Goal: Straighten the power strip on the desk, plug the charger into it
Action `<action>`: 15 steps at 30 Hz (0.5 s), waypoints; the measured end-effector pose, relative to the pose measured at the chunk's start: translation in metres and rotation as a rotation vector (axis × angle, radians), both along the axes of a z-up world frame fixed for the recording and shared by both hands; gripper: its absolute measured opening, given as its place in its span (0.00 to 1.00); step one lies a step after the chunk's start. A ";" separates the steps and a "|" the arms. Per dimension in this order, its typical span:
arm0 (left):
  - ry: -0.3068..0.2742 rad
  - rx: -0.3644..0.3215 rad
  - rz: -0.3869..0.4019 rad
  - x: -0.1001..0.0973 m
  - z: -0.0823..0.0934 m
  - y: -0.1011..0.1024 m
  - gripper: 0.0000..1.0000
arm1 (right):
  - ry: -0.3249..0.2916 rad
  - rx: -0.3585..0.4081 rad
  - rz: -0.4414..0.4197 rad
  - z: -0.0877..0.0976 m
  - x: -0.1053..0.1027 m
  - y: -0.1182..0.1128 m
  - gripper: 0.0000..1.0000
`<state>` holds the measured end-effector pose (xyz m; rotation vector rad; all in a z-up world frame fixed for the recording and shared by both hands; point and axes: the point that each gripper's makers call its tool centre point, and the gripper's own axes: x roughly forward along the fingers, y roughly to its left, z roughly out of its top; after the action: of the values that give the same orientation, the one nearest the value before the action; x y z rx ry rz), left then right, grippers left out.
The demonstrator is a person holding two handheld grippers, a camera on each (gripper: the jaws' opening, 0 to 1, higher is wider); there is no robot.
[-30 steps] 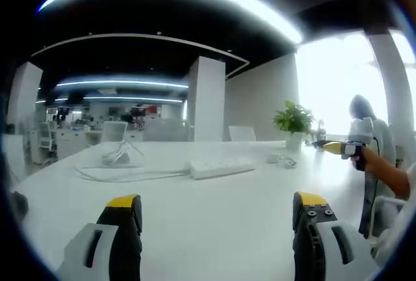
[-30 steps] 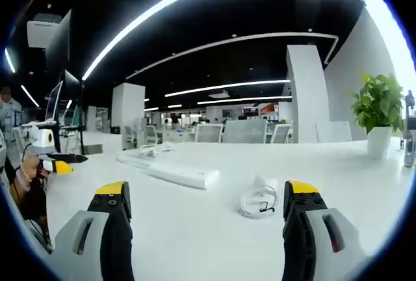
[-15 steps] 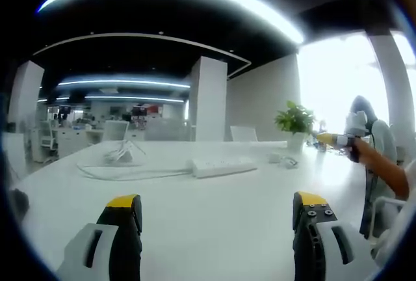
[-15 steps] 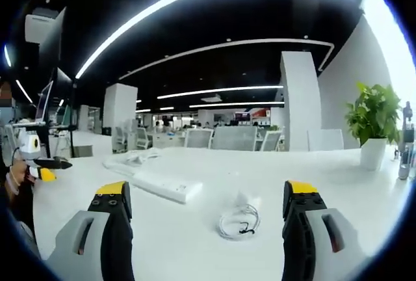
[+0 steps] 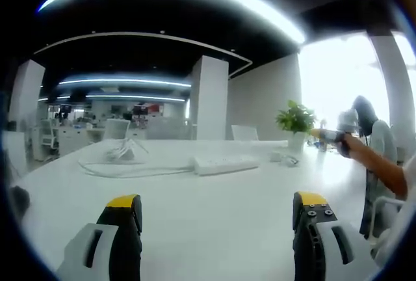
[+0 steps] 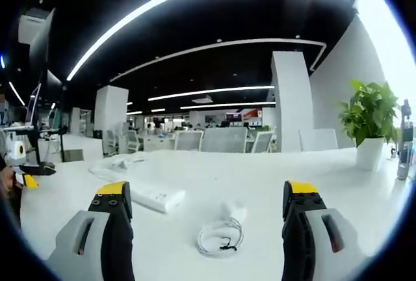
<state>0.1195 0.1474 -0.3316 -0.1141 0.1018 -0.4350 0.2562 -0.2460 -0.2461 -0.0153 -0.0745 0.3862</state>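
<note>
The white power strip (image 5: 226, 163) lies askew in the middle of the white desk (image 5: 214, 229), its cable (image 5: 117, 169) trailing off to the left. Beyond it to the right sits the white charger (image 5: 284, 159) with its coiled lead. My left gripper (image 5: 218, 213) hovers open over bare desk, well short of the strip. My right gripper (image 6: 207, 203) is open too, and the charger (image 6: 234, 213) with its coil (image 6: 220, 240) lies just ahead between the jaws. The power strip (image 6: 156, 196) is beside the left jaw. The right gripper (image 5: 328, 135) appears far right, held by a hand.
A potted plant (image 6: 370, 115) stands at the desk's far right; the same plant (image 5: 296, 121) shows behind the charger. A person's arm (image 5: 383, 170) reaches in at the right. The left gripper (image 6: 26, 172) sits at the left edge. Office chairs (image 6: 224, 140) line the far side.
The right gripper has advanced toward the charger, which now lies lower and closer between its jaws. The left gripper has barely moved. Both remain open.
</note>
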 end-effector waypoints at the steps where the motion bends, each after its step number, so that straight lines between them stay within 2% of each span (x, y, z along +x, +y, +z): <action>1: 0.000 0.000 -0.001 0.000 0.000 0.000 0.99 | 0.000 0.004 0.001 0.001 0.003 -0.001 0.96; 15: 0.002 0.001 0.001 0.001 0.000 0.000 0.99 | -0.026 0.013 -0.049 0.014 0.043 -0.017 0.96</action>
<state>0.1202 0.1477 -0.3319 -0.1134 0.1038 -0.4337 0.2995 -0.2633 -0.2326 -0.0097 -0.1022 0.3362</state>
